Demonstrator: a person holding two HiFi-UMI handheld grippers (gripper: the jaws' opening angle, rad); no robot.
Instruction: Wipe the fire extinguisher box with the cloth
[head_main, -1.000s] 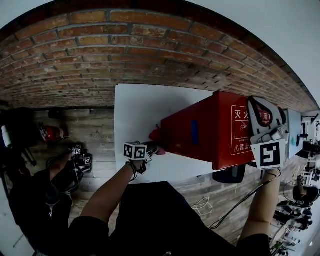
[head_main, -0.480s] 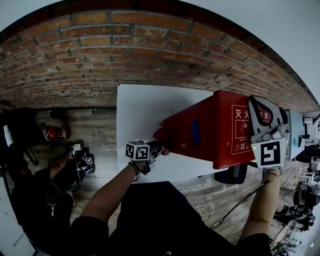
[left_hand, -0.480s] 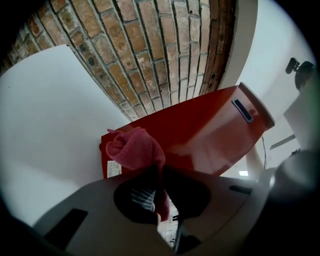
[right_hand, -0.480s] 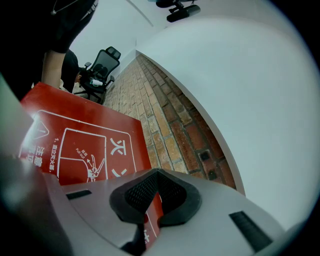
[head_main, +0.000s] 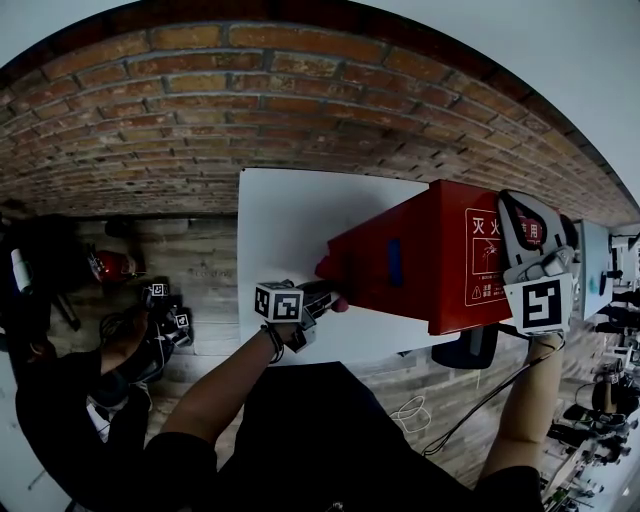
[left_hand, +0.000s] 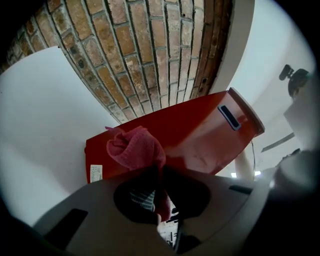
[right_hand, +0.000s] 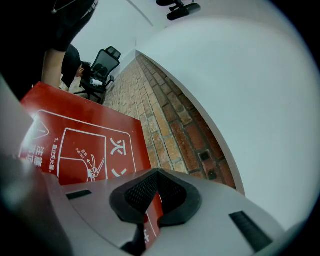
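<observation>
Left gripper (left_hand: 159, 171): jaws closed on the pink cloth (left_hand: 135, 147). A strip of cloth is pinched between the pads and the rest is bunched up just ahead of the tips. The bunch sits over the near upper edge of the red fire extinguisher box (left_hand: 200, 135); can't confirm contact from this angle. The box runs tilted across the frame, near end low at left, far end high at right. There is a dark rectangular slot (left_hand: 229, 116) in its face near the far end and a small white label (left_hand: 95, 172) on the near end. Brick wall (left_hand: 135, 55) behind it, white counter (left_hand: 40, 125) to the left.
</observation>
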